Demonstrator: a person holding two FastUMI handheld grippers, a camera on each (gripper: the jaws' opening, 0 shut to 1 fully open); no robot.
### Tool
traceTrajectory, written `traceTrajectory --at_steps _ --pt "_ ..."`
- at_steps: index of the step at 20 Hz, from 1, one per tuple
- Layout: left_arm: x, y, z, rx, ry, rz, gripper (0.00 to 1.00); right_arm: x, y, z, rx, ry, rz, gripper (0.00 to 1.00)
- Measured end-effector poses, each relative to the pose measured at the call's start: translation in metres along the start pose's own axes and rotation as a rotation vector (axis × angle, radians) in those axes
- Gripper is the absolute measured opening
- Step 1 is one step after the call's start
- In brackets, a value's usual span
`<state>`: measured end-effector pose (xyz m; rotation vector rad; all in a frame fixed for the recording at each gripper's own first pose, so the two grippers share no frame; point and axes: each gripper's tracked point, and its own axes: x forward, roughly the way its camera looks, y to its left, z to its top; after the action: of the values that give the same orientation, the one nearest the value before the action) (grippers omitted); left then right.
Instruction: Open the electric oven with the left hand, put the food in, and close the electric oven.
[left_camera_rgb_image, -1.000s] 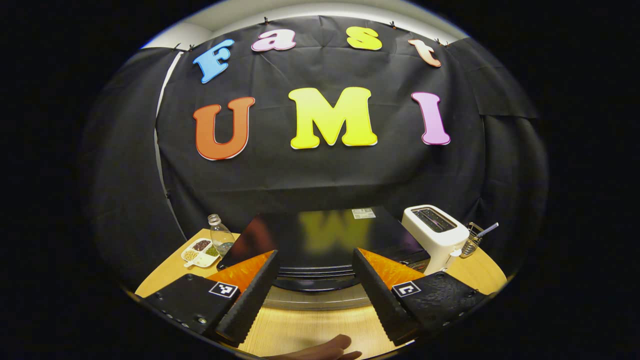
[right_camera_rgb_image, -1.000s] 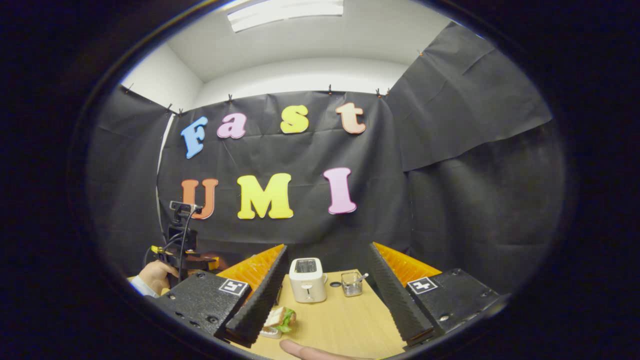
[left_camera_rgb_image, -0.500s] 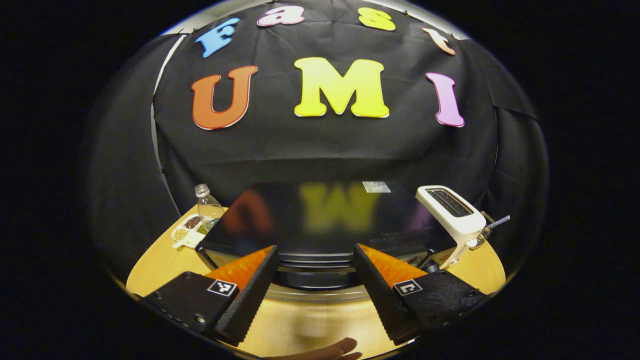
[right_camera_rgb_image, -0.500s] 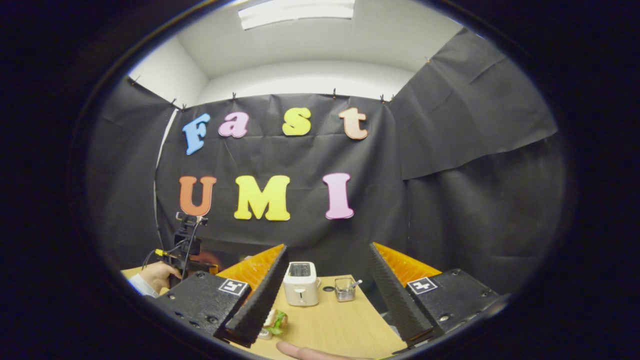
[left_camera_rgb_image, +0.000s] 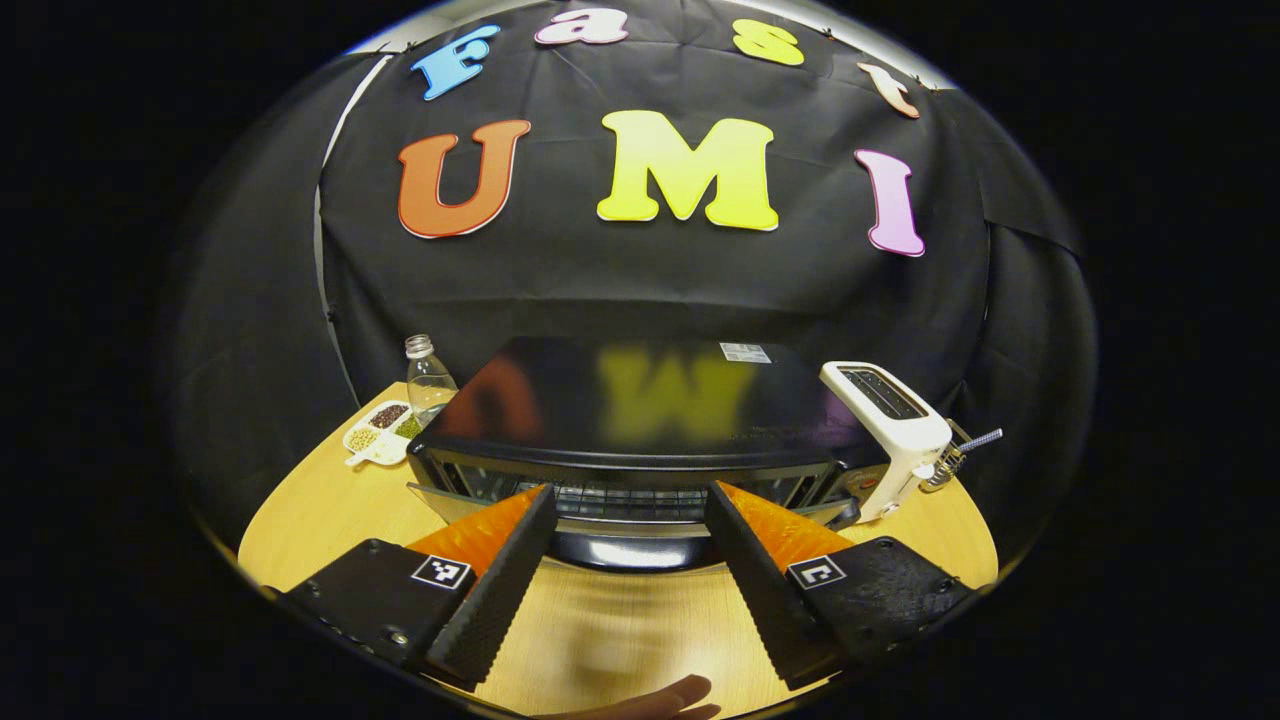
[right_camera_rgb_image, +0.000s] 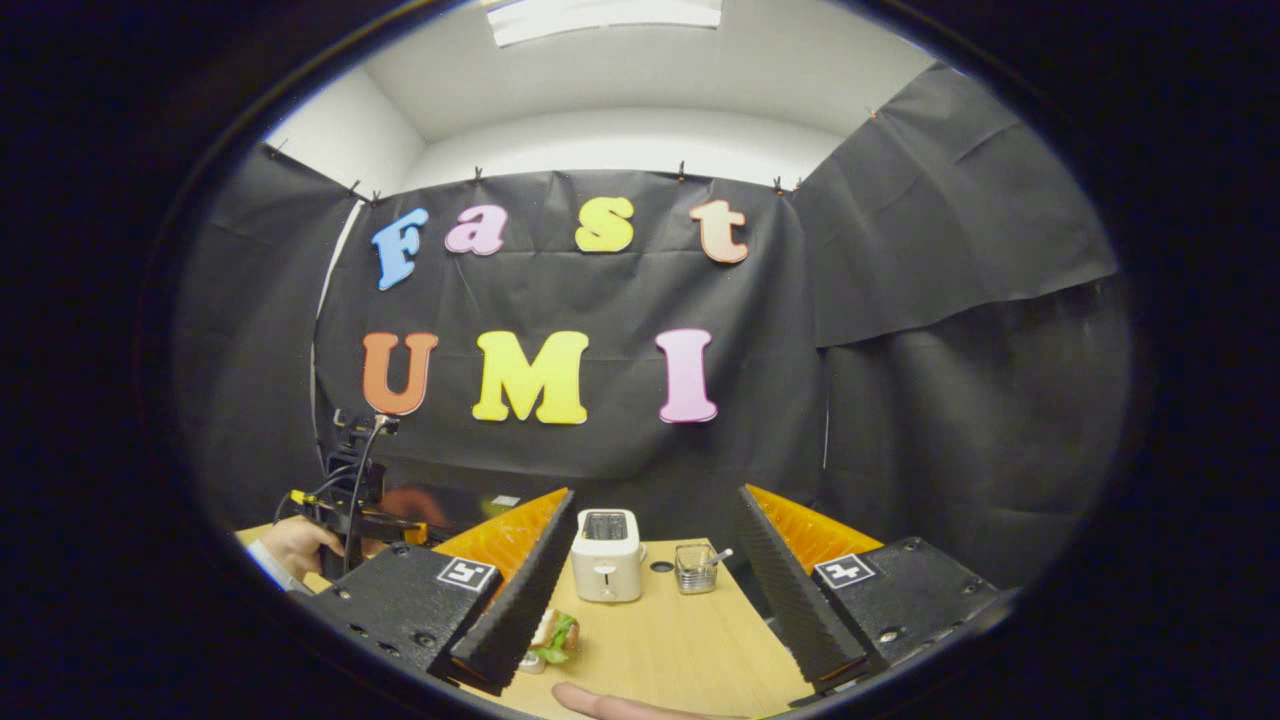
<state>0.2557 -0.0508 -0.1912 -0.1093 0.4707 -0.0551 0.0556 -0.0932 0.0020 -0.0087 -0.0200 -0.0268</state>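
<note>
Electric oven (left_camera_rgb_image: 640, 420) set toward back edge of surface (left_camera_rgb_image: 330, 500), door cracked open. Left hand-held gripper (left_camera_rgb_image: 625, 575) spread wide, astride door handle, gripping nothing, probably to pull down. Right hand-held gripper (right_camera_rgb_image: 650, 590) released above sandwich (right_camera_rgb_image: 553, 634), likely waiting.

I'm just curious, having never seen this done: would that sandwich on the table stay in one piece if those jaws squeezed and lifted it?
Probably only with care. The sandwich looks layered, with green leaf poking out the side, so it may squash or shed filling under a firm squeeze. It looks light and lies flat on the table, so it should not roll.
</note>
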Motion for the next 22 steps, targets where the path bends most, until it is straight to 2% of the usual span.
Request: traceTrajectory --at_steps 6,11,12,18,19,22 --pt "-0.03 0.003 -0.034 -0.046 -0.001 0.02 0.98 0.003 0.011 -0.011 -0.006 0.025 0.022 0.91" --pt "-0.046 0.004 -0.062 -0.058 -0.033 -0.006 0.98 0.007 0.006 -0.019 0.004 0.047 0.011 0.9" --pt "-0.049 0.004 -0.07 -0.06 -0.034 -0.01 0.98 0.007 0.006 -0.022 0.007 0.052 0.01 1.0" --pt "-0.059 0.002 -0.114 -0.038 -0.037 -0.03 0.98 0.004 0.004 -0.039 0.003 0.072 0.0 1.0" --pt "-0.059 0.002 -0.123 -0.024 -0.029 -0.028 0.98 0.004 0.005 -0.043 0.004 0.081 -0.002 0.91" --pt "-0.059 0.0 -0.148 0.016 -0.003 -0.024 0.97 0.003 0.005 -0.047 -0.011 0.084 -0.006 0.9"
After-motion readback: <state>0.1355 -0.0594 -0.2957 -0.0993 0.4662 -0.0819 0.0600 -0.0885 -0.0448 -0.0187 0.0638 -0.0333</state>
